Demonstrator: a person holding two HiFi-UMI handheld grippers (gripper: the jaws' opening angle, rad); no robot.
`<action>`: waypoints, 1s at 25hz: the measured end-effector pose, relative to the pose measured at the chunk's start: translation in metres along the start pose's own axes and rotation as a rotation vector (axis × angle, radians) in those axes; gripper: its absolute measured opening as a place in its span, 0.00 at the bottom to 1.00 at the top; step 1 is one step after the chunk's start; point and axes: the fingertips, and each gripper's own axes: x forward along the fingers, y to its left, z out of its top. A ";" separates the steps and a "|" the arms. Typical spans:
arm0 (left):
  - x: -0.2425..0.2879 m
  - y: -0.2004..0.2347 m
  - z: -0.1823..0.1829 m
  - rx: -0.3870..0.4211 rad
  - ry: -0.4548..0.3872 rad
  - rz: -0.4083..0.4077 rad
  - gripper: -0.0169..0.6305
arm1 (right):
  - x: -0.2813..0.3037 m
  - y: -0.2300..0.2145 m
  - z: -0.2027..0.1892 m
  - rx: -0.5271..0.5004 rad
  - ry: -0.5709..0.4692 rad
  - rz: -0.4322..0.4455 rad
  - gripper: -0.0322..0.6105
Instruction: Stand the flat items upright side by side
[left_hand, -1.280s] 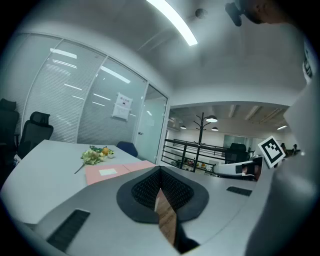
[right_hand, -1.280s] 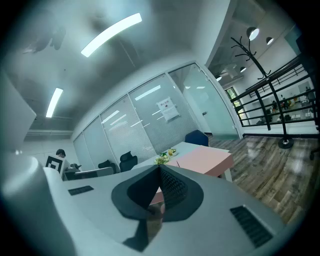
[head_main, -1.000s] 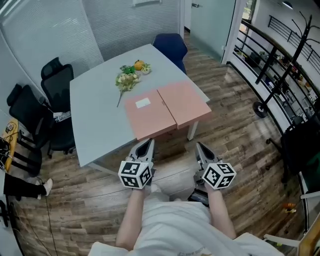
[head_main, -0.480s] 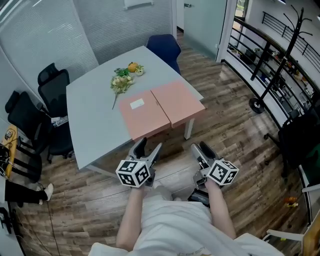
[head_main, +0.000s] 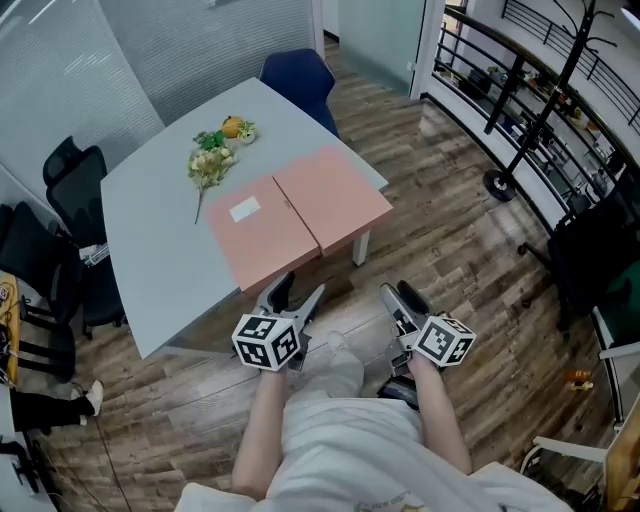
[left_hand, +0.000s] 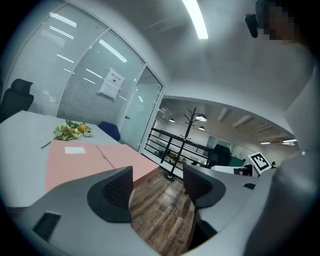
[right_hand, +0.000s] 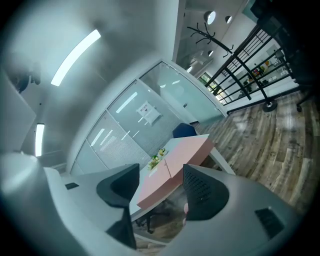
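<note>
Trouble, judging by the head view, is a board sliding off: the two pink boards (head_main: 340, 200) lie flat on the table (head_main: 150, 230), right at its near edge, so a careless nudge could tip one over it. Your left gripper (head_main: 300, 290) and right gripper (head_main: 398, 292) hang short of them, not touching. Left gripper view: jaws just opened wide, nothing between them (boards (left_hand: 85, 162) sit ahead, to the left). Right gripper view: jaws likewise just opened, empty; boards (right_hand: 165, 172) lie beyond the gap.
</note>
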 end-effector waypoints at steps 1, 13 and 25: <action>0.011 0.004 0.000 -0.009 0.008 -0.003 0.49 | 0.006 -0.008 0.002 0.004 0.008 -0.011 0.47; 0.144 0.066 0.024 0.006 0.122 -0.001 0.49 | 0.113 -0.104 0.039 0.054 0.107 -0.094 0.47; 0.218 0.111 0.024 0.041 0.236 0.006 0.49 | 0.169 -0.171 0.048 0.160 0.180 -0.139 0.50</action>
